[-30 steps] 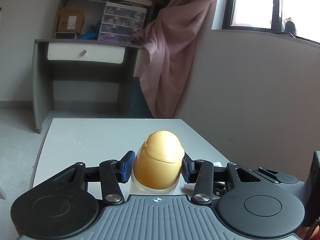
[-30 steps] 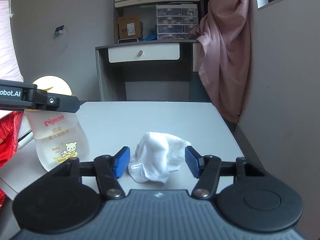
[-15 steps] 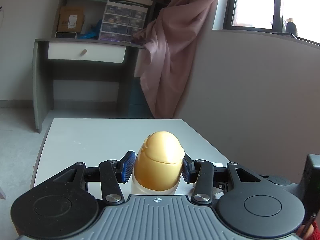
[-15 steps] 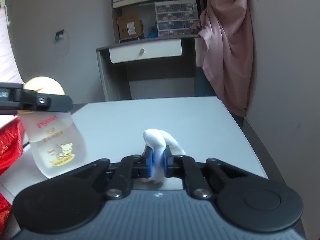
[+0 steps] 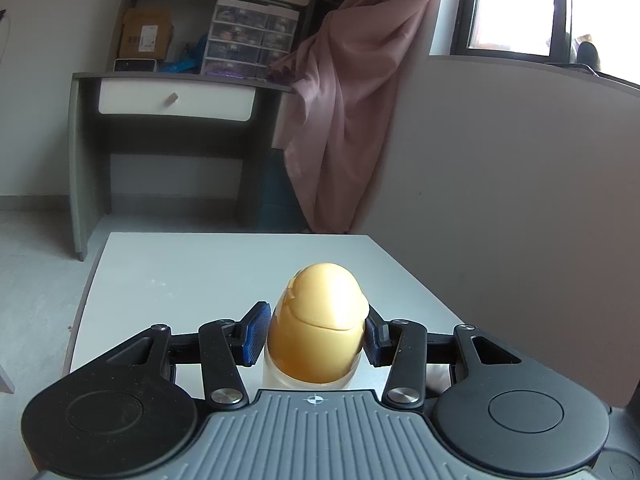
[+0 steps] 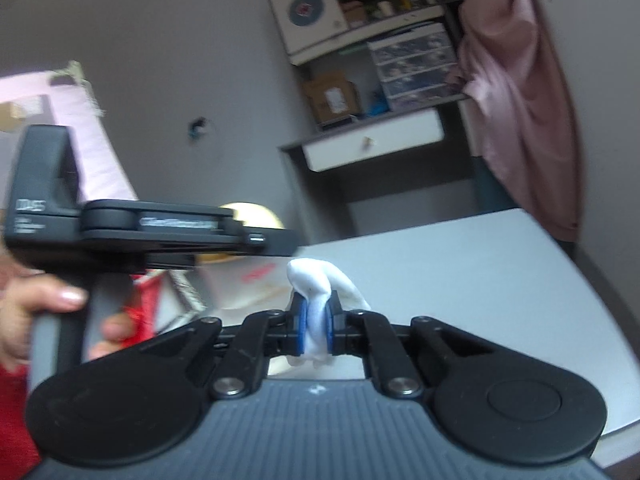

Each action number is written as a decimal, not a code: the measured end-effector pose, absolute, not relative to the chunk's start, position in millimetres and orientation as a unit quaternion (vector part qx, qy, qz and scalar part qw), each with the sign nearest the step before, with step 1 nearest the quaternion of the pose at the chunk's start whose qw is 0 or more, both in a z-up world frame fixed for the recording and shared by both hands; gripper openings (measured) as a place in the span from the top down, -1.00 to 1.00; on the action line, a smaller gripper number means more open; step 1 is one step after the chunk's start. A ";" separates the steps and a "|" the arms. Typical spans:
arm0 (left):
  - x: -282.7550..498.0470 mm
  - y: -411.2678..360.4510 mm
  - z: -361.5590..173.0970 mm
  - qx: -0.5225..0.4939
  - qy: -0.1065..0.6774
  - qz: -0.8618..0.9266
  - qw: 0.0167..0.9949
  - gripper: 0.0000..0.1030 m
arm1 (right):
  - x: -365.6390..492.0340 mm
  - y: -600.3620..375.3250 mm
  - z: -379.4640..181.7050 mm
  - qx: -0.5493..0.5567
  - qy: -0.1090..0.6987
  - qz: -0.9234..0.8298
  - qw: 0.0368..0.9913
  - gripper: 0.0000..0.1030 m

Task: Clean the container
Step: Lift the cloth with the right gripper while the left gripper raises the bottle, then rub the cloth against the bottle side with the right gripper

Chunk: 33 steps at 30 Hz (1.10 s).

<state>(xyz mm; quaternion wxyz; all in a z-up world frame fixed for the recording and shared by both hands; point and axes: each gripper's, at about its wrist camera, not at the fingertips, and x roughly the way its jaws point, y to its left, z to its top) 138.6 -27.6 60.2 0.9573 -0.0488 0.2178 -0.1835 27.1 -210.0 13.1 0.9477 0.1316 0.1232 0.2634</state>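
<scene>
Right tongs (image 6: 315,330), spread a second earlier, had pinched the cloth (image 6: 320,280) and lifted toward the bottle (image 5: 318,332) at 10 o'clock, gripped by left tongs (image 5: 314,334); wiping seemed imminent.

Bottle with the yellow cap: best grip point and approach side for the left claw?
Grip the bottle across the wide lower band of its yellow cap, coming in level from the near side, one blue pad on each flank. The dome above tapers and would slip; the broad band is the fullest width. The left claw sits there now.
</scene>
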 end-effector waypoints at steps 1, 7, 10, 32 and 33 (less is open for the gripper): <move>139.1 -27.9 60.4 -0.047 0.218 -0.184 0.957 0.08 | 26.2 -207.4 14.4 0.131 0.117 0.275 0.945 0.81; 136.8 -31.7 61.8 -0.038 0.220 -0.184 0.957 0.08 | 23.4 -193.0 25.2 0.123 0.091 0.319 0.935 0.81; 138.0 -30.1 62.0 -0.037 0.220 -0.188 0.956 0.08 | 26.2 -191.1 25.9 0.132 0.088 0.325 0.932 0.81; 139.5 -30.5 56.5 -0.041 0.222 -0.198 0.954 0.08 | 45.1 -169.5 -19.0 0.130 0.183 0.326 0.918 0.81; 139.1 -30.6 56.6 -0.040 0.222 -0.199 0.954 0.08 | 44.6 -169.3 -18.9 0.130 0.182 0.325 0.919 0.81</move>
